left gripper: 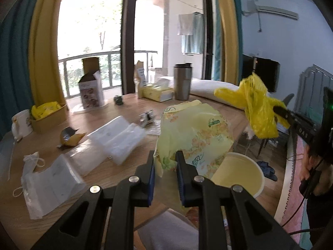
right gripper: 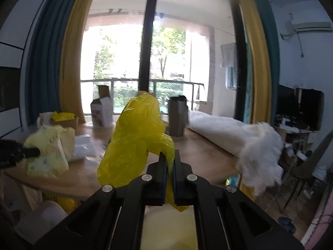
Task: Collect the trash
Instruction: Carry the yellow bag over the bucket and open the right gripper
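Two tools, each pinching a piece of trash over the wooden bench

The left tool (left gripper: 164, 162) has its pads pressed on the pale yellow printed wrapper (left gripper: 193, 133), which is lifted above the bench (left gripper: 116, 166), just left of the open paper cup (left gripper: 239, 173) at the bench's near edge. The right tool (right gripper: 170, 164) is pressed together on a bright yellow plastic bag (right gripper: 135, 137), held in the air to the right of the wrapper and off the bench surface. Left of the wrapper, clear plastic bags (left gripper: 116, 137) and a torn yellow scrap (left gripper: 69, 138) lie on the bench; behind it stands a steel tumbler (left gripper: 182, 82).
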Demonstrator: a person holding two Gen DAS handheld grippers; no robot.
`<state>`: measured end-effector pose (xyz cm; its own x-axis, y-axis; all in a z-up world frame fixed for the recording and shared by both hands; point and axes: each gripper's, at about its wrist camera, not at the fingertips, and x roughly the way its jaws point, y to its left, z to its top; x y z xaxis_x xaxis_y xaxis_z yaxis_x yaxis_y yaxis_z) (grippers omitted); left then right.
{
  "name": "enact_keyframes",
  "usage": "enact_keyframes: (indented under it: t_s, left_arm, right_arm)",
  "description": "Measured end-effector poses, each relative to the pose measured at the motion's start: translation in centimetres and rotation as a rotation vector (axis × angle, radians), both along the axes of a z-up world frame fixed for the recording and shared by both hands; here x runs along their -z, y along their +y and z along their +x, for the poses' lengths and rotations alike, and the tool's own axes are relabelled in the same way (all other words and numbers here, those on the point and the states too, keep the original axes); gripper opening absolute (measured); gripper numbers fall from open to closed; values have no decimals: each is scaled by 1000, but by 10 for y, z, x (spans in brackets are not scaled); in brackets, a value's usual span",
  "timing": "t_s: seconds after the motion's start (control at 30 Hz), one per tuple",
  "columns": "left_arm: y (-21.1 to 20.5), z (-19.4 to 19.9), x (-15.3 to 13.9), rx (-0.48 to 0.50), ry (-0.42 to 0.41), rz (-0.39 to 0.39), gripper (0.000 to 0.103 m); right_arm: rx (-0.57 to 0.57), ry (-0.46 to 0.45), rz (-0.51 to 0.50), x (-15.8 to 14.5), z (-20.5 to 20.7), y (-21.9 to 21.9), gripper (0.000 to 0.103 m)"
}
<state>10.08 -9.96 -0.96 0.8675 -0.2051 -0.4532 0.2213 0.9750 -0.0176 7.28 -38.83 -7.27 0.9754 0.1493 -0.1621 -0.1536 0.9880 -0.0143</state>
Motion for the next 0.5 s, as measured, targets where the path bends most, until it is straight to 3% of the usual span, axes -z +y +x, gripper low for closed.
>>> enact_keyframes:
  t_s: [0.27, 0.5]
  left_arm:
    - [-42, 4, 1, 93, 9, 21, 18]
    - [-71, 8, 6, 154, 24, 37, 18]
  right_arm:
    - [91, 108, -14, 45, -17, -54, 4]
    - [138, 216, 2, 87, -5, -73, 4]
